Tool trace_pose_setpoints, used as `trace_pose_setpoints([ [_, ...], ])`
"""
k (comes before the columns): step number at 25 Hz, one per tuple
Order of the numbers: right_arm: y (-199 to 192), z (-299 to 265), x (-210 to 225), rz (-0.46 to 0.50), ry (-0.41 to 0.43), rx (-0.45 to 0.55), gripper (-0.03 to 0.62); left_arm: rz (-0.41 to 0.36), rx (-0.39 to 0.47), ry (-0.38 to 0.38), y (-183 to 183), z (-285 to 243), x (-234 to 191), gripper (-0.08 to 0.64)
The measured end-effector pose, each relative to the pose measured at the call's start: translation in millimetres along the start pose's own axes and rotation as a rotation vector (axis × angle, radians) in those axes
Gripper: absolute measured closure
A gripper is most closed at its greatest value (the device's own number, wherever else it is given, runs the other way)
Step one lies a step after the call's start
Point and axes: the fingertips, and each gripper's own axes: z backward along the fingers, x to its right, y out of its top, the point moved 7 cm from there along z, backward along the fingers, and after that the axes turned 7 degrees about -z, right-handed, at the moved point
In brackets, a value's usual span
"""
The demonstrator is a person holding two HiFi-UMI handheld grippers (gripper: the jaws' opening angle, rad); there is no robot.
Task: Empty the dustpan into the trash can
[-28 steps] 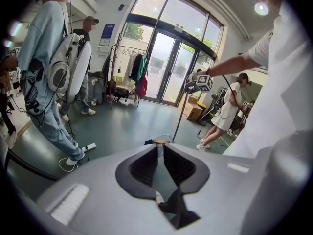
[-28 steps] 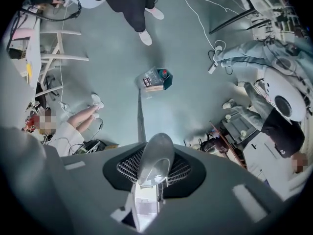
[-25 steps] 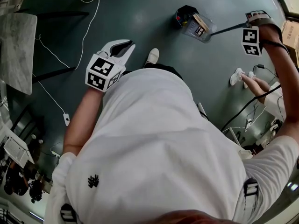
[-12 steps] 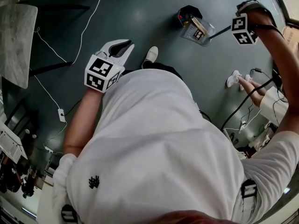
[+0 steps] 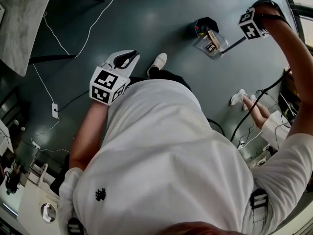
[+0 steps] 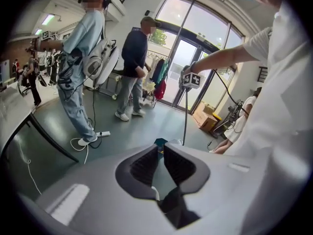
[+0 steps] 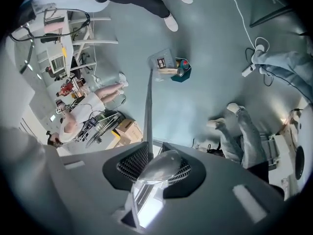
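Our grey two-jaw left gripper (image 6: 161, 150) sits low by our waist, forearm bent, jaws drawn together on nothing. Our right arm (image 5: 293, 62) stretches forward, and the grey right gripper (image 7: 152, 153) is clamped on the long thin dustpan handle (image 7: 148, 106).

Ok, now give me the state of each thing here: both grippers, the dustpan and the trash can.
Trash can: upright on the floor, open, some litter inside.
Dustpan: lifted, tipped at the can's rim, litter in it.
Right gripper: shut on the dustpan handle.
Left gripper: shut, nothing between its jaws.

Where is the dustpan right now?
Head view, upper right: the dustpan sits right beside the dark trash can, its long handle clamped in the right gripper.
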Motion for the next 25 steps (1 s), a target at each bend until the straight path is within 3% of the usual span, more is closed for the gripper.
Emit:
trace_pose_setpoints([
  [8,2,9,52,0.102,0.030,-0.072,0.502,0.103,-0.002,0.084,-26,23,-10,0.465],
  [16,0,6,106,0.132,0.028,-0.123,0.502,0.169,-0.007,0.127,-35,34,-18,0.465],
  [25,1,1,109,0.177,0.079,-0.130,0.503,0.190,-0.013,0.128,-34,35,-17,0.465],
])
